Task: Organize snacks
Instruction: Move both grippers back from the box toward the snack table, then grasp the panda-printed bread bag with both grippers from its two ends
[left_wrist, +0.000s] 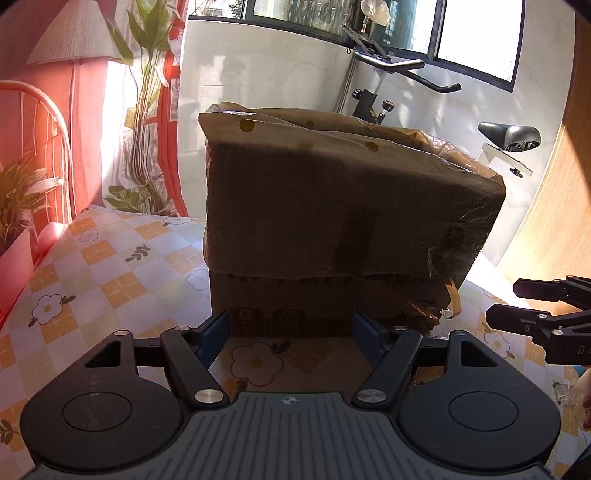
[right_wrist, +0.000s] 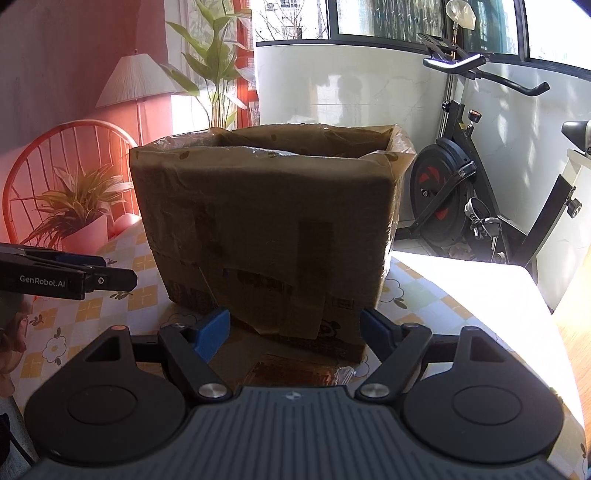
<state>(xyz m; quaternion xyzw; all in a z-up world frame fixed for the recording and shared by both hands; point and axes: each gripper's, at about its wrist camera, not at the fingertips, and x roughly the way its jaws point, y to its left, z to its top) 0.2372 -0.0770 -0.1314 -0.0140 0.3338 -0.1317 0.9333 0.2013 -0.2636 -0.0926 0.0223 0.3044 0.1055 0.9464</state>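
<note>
Grippers both spread wide, empty: your left gripper (left_wrist: 290, 328) and right gripper (right_wrist: 293, 328) face the bag-lined cardboard box (right_wrist: 269, 225) at 12 o'clock, snack packet (right_wrist: 295, 373) just beneath the right.

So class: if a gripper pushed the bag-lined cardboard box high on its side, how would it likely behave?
The cardboard box stands tall, so a high push might tip it. Its plastic liner looks loose and crinkled, so pads would probably slip.

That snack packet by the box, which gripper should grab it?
Probably the right gripper. The snack packet lies on the table just below its open jaws, in front of the box. The left gripper has only tablecloth under it.
</note>
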